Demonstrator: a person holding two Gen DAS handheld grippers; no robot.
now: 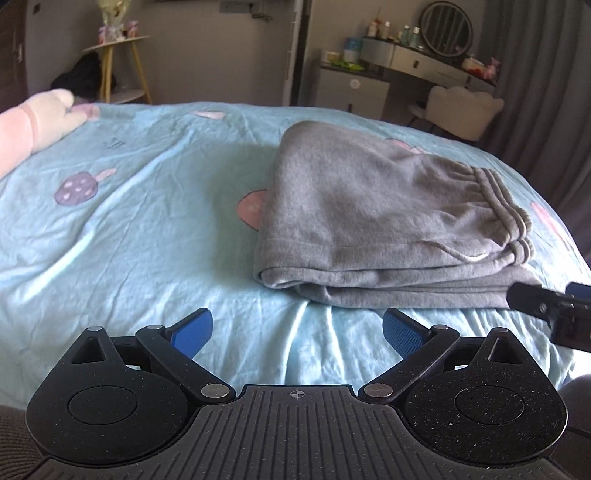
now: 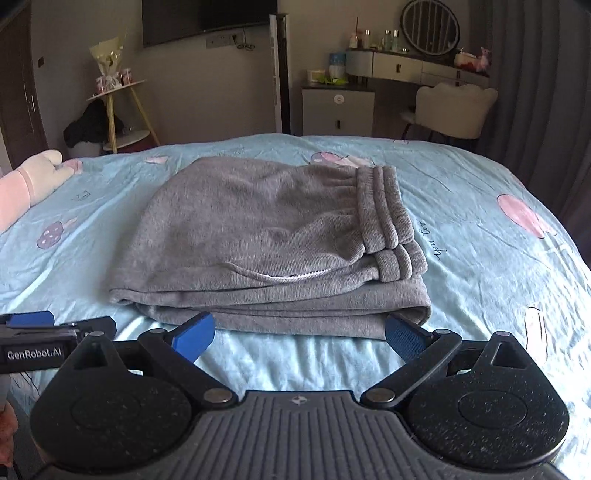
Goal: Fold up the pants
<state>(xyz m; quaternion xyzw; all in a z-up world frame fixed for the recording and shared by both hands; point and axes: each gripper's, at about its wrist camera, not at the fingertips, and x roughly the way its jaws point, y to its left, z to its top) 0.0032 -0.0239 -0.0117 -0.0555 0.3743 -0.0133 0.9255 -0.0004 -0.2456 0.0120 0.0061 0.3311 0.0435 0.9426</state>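
The grey pants [image 1: 384,218] lie folded in a thick stack on the light blue bedspread [image 1: 147,229], waistband to the right. In the right wrist view the pants [image 2: 266,236] sit straight ahead, a white zipper showing on the front fold. My left gripper [image 1: 297,332] hovers open over bare sheet, below and left of the stack, nothing between its blue pads. My right gripper [image 2: 300,334] is open too, just short of the near edge of the pants, not touching them. Each gripper shows at the edge of the other's view.
A pink and cream plush toy [image 1: 33,122] lies at the bed's left edge. Beyond the bed stand a yellow-legged side table [image 2: 118,107], a small cabinet [image 2: 338,107], a vanity with a round mirror [image 2: 430,31] and a white chair [image 2: 454,107]. Grey curtains hang at the right.
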